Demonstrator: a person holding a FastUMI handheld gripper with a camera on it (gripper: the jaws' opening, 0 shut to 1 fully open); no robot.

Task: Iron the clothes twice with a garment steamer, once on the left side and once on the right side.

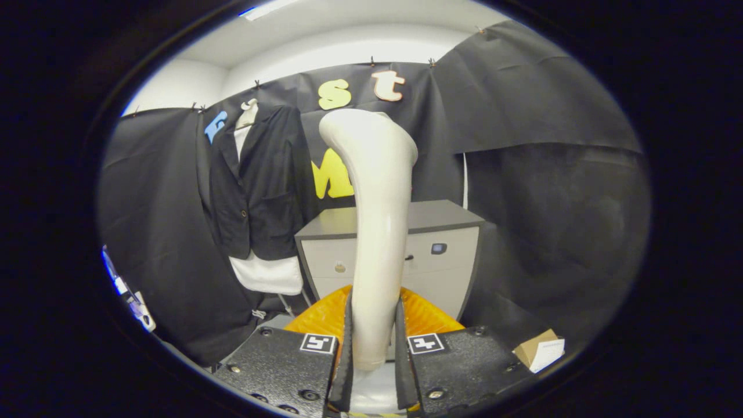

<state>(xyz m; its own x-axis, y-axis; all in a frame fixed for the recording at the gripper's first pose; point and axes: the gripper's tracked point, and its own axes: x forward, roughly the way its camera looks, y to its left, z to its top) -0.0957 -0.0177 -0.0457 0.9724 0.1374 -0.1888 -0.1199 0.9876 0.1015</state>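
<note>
Both fingers of the gripper (374,342) clamp the steamer (377,232), which stands upright at frame centre. Jacket (258,186) hangs on the black wall, upper left. Grey cabinet (429,232) sits behind the steamer, small box (540,350) lower right.

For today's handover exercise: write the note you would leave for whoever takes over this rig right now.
Hand-held gripper: shut on the garment steamer, both fingers pressing its handle, head upright.
Black jacket hangs on the booth wall, beyond the fingers and to their left, beside the grey cabinet.
Done: steamer picked up; it is not at the jacket yet.
Left, as far as can be told: both passes, left side and right side.
</note>
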